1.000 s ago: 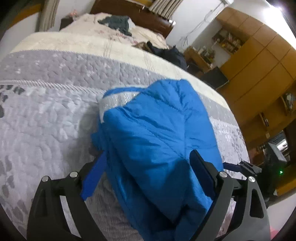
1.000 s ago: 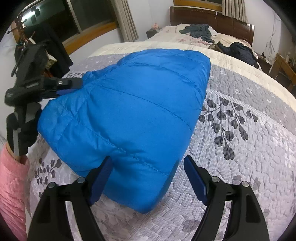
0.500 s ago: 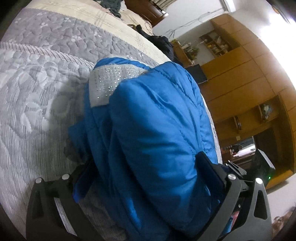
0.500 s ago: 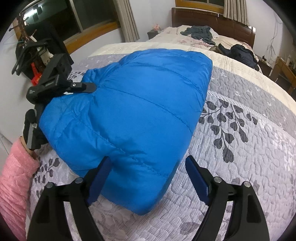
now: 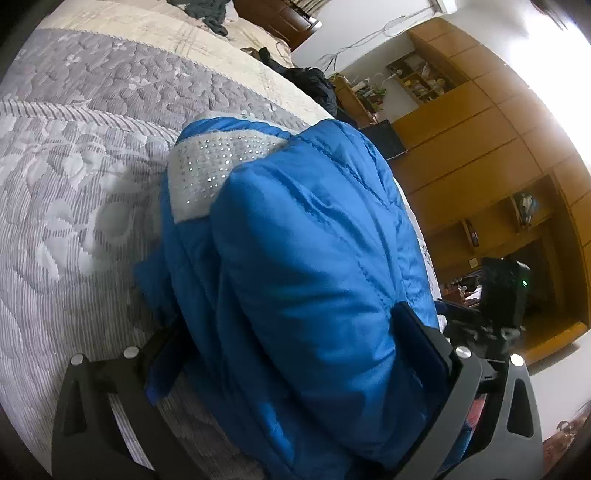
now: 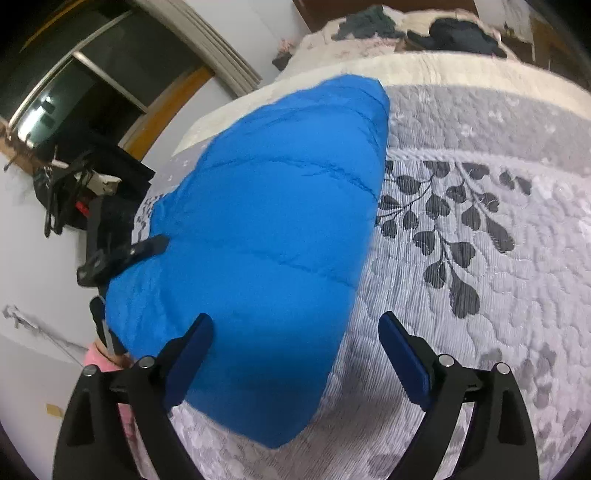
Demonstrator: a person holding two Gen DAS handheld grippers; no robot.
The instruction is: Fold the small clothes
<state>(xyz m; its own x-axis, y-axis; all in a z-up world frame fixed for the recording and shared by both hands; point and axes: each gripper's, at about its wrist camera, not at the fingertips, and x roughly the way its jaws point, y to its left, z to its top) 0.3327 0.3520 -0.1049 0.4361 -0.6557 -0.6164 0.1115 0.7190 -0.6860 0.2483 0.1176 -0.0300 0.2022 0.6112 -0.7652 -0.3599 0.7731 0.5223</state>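
Note:
A blue puffy jacket (image 5: 314,240) lies folded in a thick bundle on the bed, with a white sparkly panel (image 5: 210,170) showing at its far end. My left gripper (image 5: 291,343) is open wide and straddles the near end of the bundle, one finger on each side. In the right wrist view the jacket (image 6: 266,221) stretches away to the upper left. My right gripper (image 6: 297,350) is open, and the jacket's near corner lies between its fingers, close to the left finger (image 6: 192,350). The left gripper (image 6: 122,258) shows at the jacket's left edge.
The grey quilted bedspread (image 6: 461,221) with a dark leaf print spreads to the right of the jacket. Dark clothes (image 6: 461,33) lie at the bed's far end. Wooden cabinets (image 5: 480,129) stand beyond the bed. A pink sleeve (image 6: 99,363) shows behind the left gripper.
My left gripper has pushed further along the jacket, which now fills the space between its fingers. The right gripper has tilted and shifted right, so the jacket sits toward its left finger.

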